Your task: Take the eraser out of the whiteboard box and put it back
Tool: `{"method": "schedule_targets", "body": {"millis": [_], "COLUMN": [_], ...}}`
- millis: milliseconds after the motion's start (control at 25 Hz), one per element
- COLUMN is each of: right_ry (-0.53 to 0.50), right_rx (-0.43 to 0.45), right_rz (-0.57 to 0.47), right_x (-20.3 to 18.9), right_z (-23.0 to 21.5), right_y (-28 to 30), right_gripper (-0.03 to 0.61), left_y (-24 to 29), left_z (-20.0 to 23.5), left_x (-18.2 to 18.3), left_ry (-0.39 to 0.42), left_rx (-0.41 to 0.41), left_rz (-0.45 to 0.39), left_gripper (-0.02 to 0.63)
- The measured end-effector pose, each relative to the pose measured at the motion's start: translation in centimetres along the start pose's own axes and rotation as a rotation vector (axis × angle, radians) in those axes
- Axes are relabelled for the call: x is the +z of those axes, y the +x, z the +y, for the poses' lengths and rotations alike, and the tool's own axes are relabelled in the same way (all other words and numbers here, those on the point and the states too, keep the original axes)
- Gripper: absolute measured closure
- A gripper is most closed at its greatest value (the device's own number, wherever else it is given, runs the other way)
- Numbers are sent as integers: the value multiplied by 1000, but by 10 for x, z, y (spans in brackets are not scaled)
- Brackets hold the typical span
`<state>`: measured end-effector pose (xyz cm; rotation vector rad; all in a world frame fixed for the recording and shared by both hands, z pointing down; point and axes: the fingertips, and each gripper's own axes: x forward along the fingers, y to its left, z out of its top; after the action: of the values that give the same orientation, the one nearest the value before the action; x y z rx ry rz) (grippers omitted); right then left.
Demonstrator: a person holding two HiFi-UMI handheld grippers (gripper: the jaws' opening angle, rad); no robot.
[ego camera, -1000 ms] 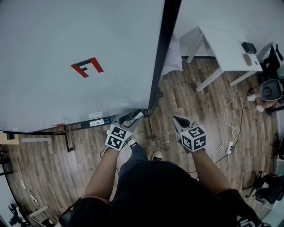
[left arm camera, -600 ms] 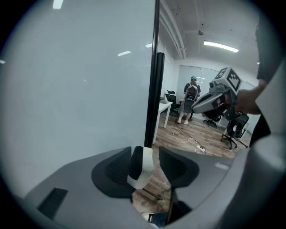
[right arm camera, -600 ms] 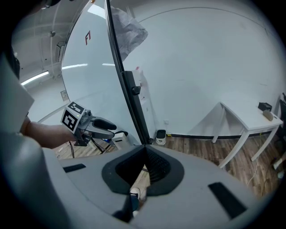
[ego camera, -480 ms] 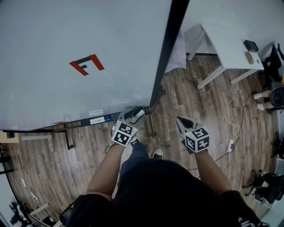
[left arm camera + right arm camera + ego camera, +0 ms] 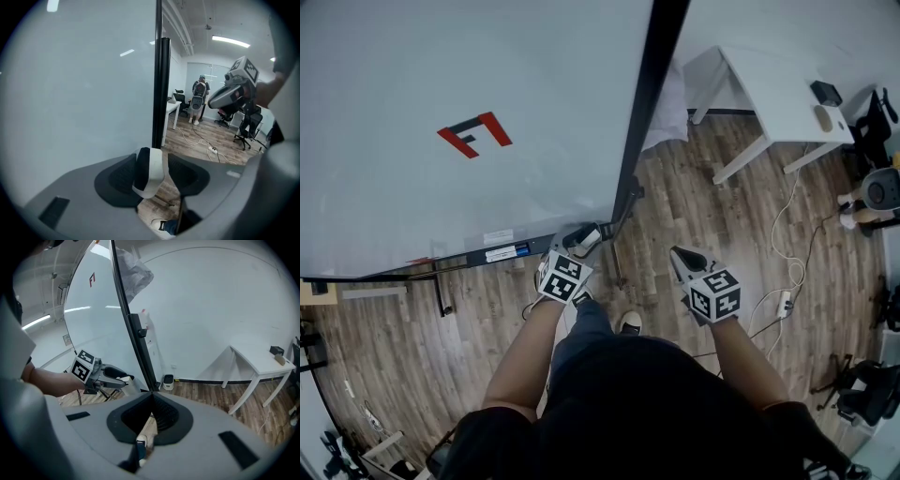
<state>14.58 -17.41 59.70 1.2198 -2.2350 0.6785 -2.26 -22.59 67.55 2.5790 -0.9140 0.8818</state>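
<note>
The eraser, black felt on one side and white on the other, stands between the jaws of my left gripper. It leans on the left pad, and a gap shows at the right pad while the jaws are opening. From the head view, the left gripper and eraser are at the right end of the whiteboard tray, under the whiteboard. My right gripper hangs over the floor to the right, shut with nothing in it.
The whiteboard's black frame post runs up beside the left gripper. A white table stands at the back right. Cables and a power strip lie on the wood floor, with office chairs at the right edge. The person's shoes are below.
My left gripper has sunk a little beside the tray's right end, and its jaws have widened around the eraser. The right gripper has kept its place.
</note>
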Motion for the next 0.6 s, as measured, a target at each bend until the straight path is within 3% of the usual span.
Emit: {"method": "schedule_targets", "body": {"millis": [600], "right_ry": [-18], "right_rx": [16], "right_rz": [22], "right_x": [-4], "right_z": [8], "right_y": [3], "right_gripper": [583], "left_y": [4], "left_z": [4], "left_x": [-2], "left_ry": [-31], "left_rx": [-18], "left_rz": [3], "left_gripper": [405]}}
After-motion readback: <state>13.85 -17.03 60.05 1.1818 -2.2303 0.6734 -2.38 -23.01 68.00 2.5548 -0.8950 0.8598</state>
